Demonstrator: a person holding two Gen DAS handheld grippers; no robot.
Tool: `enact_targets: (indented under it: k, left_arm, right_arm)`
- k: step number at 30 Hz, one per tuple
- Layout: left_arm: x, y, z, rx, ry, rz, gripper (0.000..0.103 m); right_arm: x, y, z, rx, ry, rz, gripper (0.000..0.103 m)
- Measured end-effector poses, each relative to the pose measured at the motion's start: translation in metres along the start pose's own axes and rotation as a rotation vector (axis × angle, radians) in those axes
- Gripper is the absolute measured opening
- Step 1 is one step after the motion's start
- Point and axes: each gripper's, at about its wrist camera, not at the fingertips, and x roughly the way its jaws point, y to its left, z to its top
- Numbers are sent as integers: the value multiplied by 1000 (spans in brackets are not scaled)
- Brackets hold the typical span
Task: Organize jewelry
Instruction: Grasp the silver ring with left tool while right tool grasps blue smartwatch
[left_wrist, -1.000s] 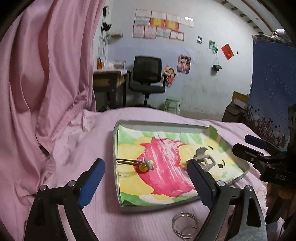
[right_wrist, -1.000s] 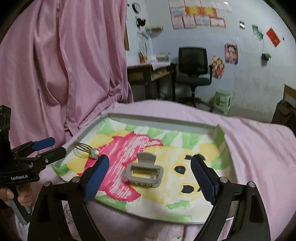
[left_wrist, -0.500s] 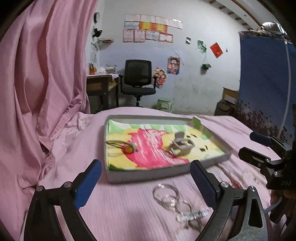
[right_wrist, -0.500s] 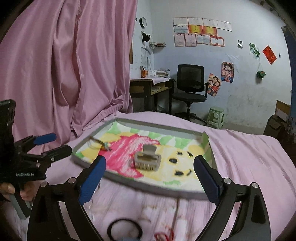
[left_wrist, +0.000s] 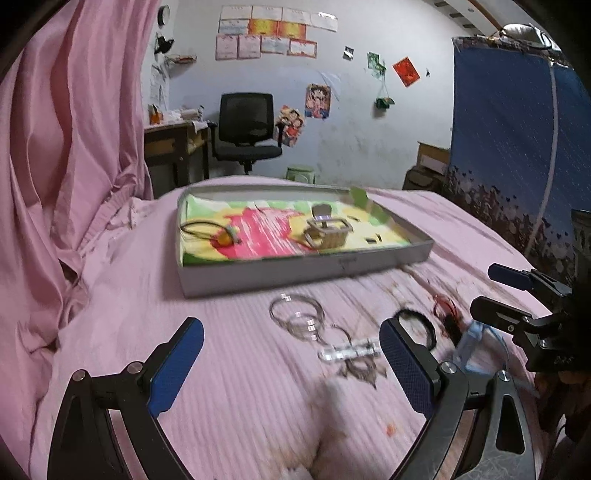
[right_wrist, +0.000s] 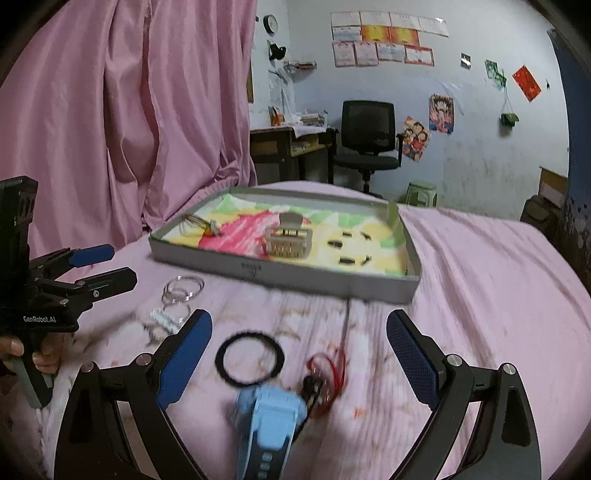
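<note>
Loose jewelry is lying on the pink ribbed bedspread in front of the shallow grey cardboard tray: thin silver bangles, a clear crystal hair clip, a black elastic hair ring, a red cord bracelet and a light blue watch. Inside the tray, a beige claw hair clip and a wire hair tie with a yellow bead are resting on the colourful painted lining. The left gripper and right gripper are both hovering above the bedspread with blue-padded fingers spread wide, holding nothing.
</note>
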Motion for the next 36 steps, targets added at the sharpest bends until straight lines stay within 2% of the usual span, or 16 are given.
enact_targets:
  k: [12,17,21,24,25,27,32,36]
  left_arm:
    - [0,-22,-12,92,57,-51,95]
    - [5,-28,-16,112,107,-87,81]
    - [10,-32,-17,116,136,-109,68]
    - [13,-34,-17,117,147,-115,63]
    - [14,-35,-17,115,152,-119,62]
    - [18,-36,-15,110,165,-124,57]
    - [24,-39,-13,113,193,-134,46]
    - [29,-42,-12,120,213,-132,36]
  right_arm:
    - [-7,-2,-29,47,57,7,93]
    - [-3,-1,-37,61,79,36,90]
    - [0,0,-42,73,91,63,79]
    - [2,-1,-45,84,91,73,76]
    - [3,-1,-45,86,92,75,67]
    - [6,0,-46,90,105,81,58]
    - [11,4,-47,82,123,91,52]
    - [19,6,-50,84,156,105,42]
